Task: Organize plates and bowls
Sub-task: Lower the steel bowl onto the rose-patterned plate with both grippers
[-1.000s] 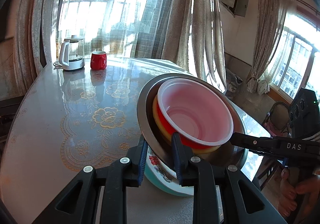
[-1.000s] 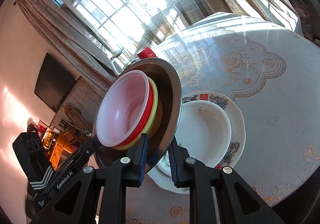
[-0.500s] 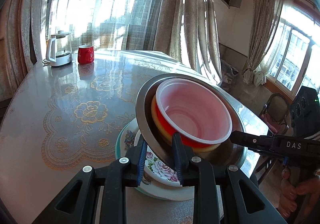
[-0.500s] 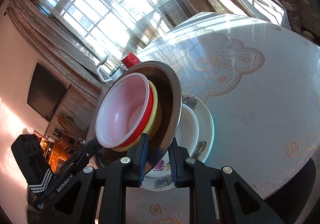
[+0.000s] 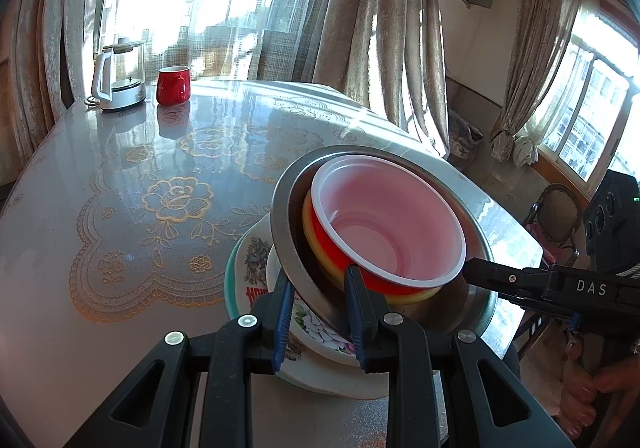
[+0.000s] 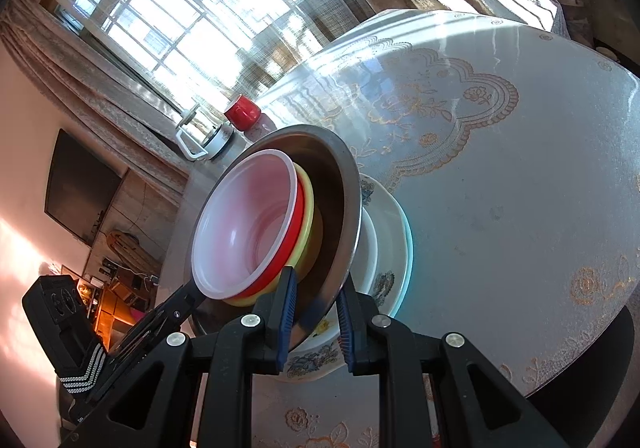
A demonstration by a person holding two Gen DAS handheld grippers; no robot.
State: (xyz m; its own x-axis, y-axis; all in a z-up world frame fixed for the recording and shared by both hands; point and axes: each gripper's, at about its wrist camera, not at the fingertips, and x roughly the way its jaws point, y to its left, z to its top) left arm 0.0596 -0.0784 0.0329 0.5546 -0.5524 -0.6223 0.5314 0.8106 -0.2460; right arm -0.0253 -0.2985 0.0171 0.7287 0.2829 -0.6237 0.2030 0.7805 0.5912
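Observation:
A steel bowl point(image 5: 460, 312) holds a nested yellow bowl point(image 5: 316, 248) and a red bowl with a white inside point(image 5: 388, 224). My left gripper point(image 5: 318, 308) is shut on the steel bowl's near rim. My right gripper point(image 6: 314, 308) is shut on its opposite rim point(image 6: 348, 216). The bowl stack hangs just above a floral plate stack point(image 5: 248, 272) on the table; I cannot tell if they touch. The plates also show in the right wrist view point(image 6: 396, 248).
A red mug point(image 5: 173, 85) and a glass kettle point(image 5: 118, 74) stand at the table's far edge. The round table point(image 5: 120, 176) carries a gold floral cloth under glass. A chair point(image 5: 558, 216) stands beyond the table's right edge.
Both grippers have carried the bowl stack over the plate stack and lower toward it. More of the plates is now covered by the steel bowl.

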